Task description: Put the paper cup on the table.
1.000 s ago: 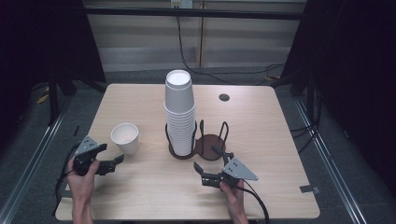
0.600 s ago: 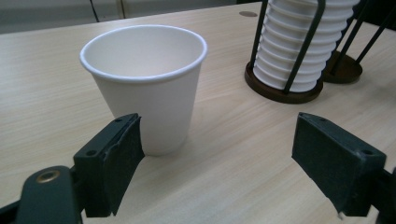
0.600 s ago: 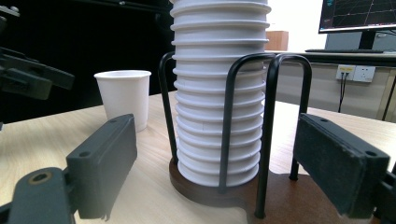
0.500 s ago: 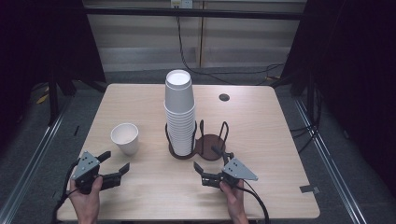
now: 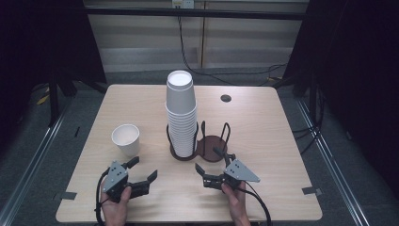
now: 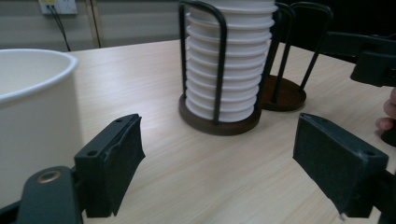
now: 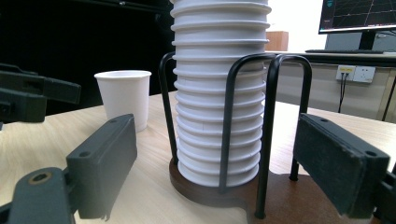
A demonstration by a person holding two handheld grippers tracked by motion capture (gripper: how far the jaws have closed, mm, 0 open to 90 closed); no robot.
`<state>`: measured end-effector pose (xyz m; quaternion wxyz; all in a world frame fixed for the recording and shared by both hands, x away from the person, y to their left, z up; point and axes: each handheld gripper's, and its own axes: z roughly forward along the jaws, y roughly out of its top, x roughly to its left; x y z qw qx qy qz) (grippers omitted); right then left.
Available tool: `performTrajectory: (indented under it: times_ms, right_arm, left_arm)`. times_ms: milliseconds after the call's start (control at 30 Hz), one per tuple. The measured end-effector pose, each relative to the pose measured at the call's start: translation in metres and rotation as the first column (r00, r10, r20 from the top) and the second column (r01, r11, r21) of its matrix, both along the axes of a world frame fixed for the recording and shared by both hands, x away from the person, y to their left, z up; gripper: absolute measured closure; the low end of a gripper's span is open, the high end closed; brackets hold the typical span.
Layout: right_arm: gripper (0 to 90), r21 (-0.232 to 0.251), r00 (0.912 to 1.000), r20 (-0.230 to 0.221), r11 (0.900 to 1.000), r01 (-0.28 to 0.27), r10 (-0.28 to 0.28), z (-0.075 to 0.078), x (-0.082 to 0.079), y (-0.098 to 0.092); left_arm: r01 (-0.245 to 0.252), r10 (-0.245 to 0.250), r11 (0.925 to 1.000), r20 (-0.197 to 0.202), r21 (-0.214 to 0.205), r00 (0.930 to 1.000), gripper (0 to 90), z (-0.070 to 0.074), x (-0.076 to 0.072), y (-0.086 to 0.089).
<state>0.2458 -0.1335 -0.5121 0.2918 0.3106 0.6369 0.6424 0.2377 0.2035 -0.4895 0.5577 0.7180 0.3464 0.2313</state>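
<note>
Jaws of the left gripper (image 5: pixel 139 175) stand apart, empty, near the single white paper cup (image 5: pixel 126 140). Jaws of the right gripper (image 5: pixel 210 165) gape too, facing the tall stack of white paper cups (image 5: pixel 180 110) in its dark wire holder (image 5: pixel 200 148).

High view: set above the table's (image 5: pixel 282 141) 6 o'clock edge, faced forward and down.
Gripper views: held low, close.
Shared: cup stack (image 5: pixel 181 117) (image 6: pixel 229 70) (image 7: pixel 217 93).

No legible text or labels anywhere
</note>
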Motion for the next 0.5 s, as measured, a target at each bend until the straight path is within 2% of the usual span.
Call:
performTrajectory:
  times_ms: [67,133,200,233,267,300,367,400,433,500]
  right_arm:
    - [12.9,0.0,1.0,0.0,1.0,0.0,0.0,0.0,0.0,0.0]
    - [12.9,0.0,1.0,0.0,1.0,0.001,-0.001,0.0,0.0,0.0]
    - [12.9,0.0,1.0,0.0,1.0,0.0,0.0,0.0,0.0,0.0]
    - [12.9,0.0,1.0,0.0,1.0,0.0,0.0,0.0,0.0,0.0]
    - [13.0,0.0,1.0,0.001,1.0,0.001,-0.001,0.0,0.0,0.0]
    - [12.9,0.0,1.0,0.0,1.0,0.001,-0.001,0.0,0.0,0.0]
    - [13.0,0.0,1.0,0.0,1.0,0.001,-0.001,0.0,0.0,0.0]
    - [13.0,0.0,1.0,0.0,1.0,0.002,-0.002,0.0,0.0,0.0]
    - [13.0,0.0,1.0,0.0,1.0,0.004,-0.004,0.0,0.0,0.0]
    - [13.0,0.0,1.0,0.0,1.0,0.005,-0.005,0.0,0.0,0.0]
  left_arm:
    - [0.002,-0.002,1.0,0.008,0.003,1.0,15.6,-0.004,0.0,-0.008]
    - [-0.005,0.005,0.9998,0.032,-0.018,0.9995,15.5,-0.01,0.001,-0.015]
    - [-0.008,0.01,0.9994,0.038,-0.033,0.9992,15.5,-0.014,0.0,-0.019]
    - [-0.008,0.01,0.9994,0.038,-0.033,0.9992,15.4,-0.014,0.0,-0.019]
    - [-0.007,0.01,0.9982,0.049,-0.059,0.9987,15.4,-0.014,-0.001,-0.02]
    - [0.0,0.004,0.9979,0.066,-0.065,0.9978,15.3,-0.015,-0.002,-0.022]
    - [0.008,-0.003,0.9974,0.071,-0.072,0.9975,15.3,-0.015,-0.004,-0.023]
    - [0.022,-0.015,0.9974,0.097,-0.069,0.9952,15.5,-0.015,-0.005,-0.024]
    - [0.033,-0.021,0.9961,0.145,-0.082,0.9892,15.2,-0.017,-0.01,-0.026]
    - [0.05,-0.028,0.9921,0.191,-0.115,0.9811,15.4,-0.019,-0.013,-0.024]
